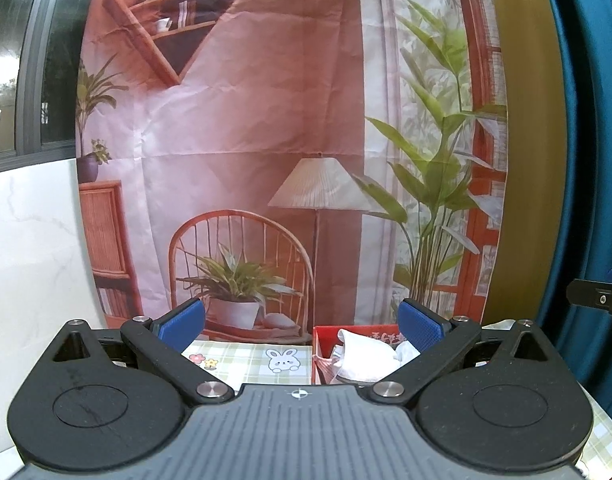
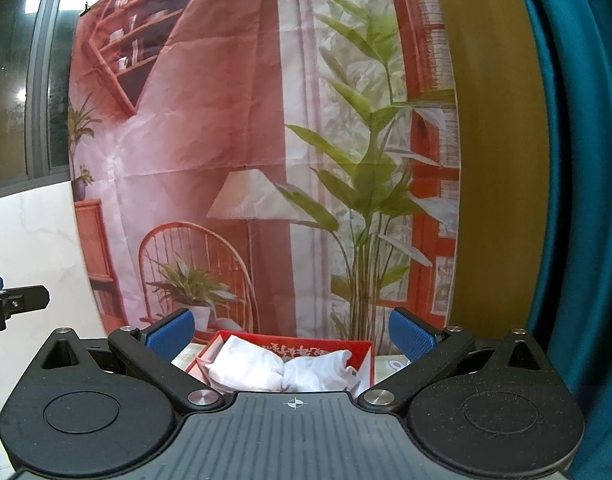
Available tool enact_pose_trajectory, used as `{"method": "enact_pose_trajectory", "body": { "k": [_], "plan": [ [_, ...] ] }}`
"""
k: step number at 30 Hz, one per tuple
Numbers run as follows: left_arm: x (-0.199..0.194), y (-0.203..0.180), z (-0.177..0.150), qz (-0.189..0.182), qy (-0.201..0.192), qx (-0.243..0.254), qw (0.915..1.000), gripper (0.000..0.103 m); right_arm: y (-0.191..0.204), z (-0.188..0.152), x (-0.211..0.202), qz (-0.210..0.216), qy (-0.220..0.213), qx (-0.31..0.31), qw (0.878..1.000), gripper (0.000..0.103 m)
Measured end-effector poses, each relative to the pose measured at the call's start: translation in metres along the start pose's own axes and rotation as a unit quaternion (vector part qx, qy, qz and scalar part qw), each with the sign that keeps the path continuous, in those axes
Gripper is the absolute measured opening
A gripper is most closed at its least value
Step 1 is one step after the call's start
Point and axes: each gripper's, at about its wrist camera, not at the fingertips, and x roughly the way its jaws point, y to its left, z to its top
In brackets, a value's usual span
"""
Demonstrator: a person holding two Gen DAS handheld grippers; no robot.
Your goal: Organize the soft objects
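We hold both grippers level above the surface point(image 1: 249, 354), which wears a checked cloth with a bunny print. The left gripper point(image 1: 301, 322) has its fingers spread, holding nothing, and so has the right gripper point(image 2: 291, 330). The white soft cloths point(image 2: 281, 368) lie bunched inside the red box point(image 2: 362, 350), just beyond our right fingers.

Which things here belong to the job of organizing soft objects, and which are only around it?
For the job:
- white soft cloths, lying in the box
- red box
- left gripper, open
- right gripper, open

Just around:
- checked tablecloth with a rabbit print
- printed room backdrop
- blue curtain
- window
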Motion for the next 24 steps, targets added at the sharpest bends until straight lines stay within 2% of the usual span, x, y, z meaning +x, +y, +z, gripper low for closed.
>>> {"method": "enact_pose_trajectory", "body": {
  "k": [24],
  "plan": [
    [-0.0015, 0.0091, -0.0002, -0.018, -0.005, -0.019, 0.9997, 0.103, 0.0023, 0.0041, -0.003, -0.005, 0.0, -0.018, 1.0, 0.103]
  ]
}}
